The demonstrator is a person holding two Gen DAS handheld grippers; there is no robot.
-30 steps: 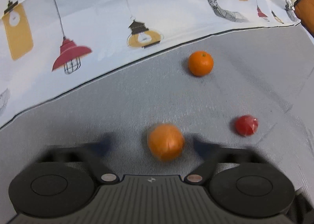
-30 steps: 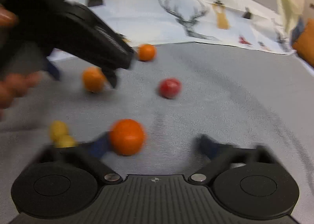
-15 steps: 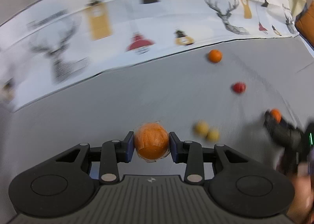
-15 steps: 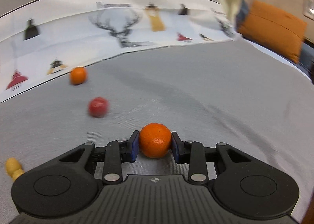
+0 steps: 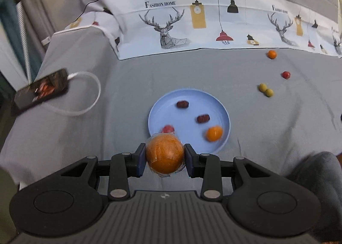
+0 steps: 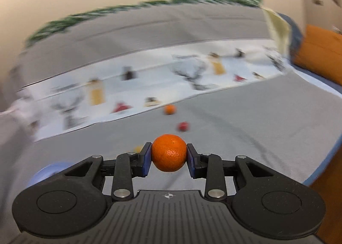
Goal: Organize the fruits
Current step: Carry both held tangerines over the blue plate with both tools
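Left gripper [image 5: 165,159]: I see its jaws pinching a wrapped orange [image 5: 165,154], clear film crinkled around the fruit. The fruit sits at lower centre of the left wrist view, overlapping the near rim of the blue plate [image 5: 226,115].

On the plate: two dark red dates, one at the upper left of the dish [image 5: 182,104], one near its middle [image 5: 203,118]. A small red fruit [image 5: 168,128] shows just above the held orange. A small orange [image 5: 214,133] lies at the plate's lower right, blurred.

Loose on the grey bed cover [image 5: 128,94], right side of the frame: a mandarin [image 5: 271,54] near the edge of the printed cloth [image 5: 213,19], a red fruit [image 5: 285,75] below it, and two yellow-green fruits [image 5: 266,90] touching each other lower down. All are well apart from the plate.

Left of frame: a phone [image 5: 41,88] with a lit screen and a white cable [image 5: 85,94] looping from it.

Right gripper [image 6: 168,159]: jaws clamped on a bare mandarin [image 6: 168,153], centre of the right wrist view. Background is heavily blurred. I can make out an orange fruit [image 6: 170,109] at the cloth edge and a red one [image 6: 183,126] just below it, both above the held mandarin. A sliver of blue plate rim [image 6: 46,171] shows at lower left, behind the gripper body. An orange cushion [image 6: 320,60] sits at the right edge.
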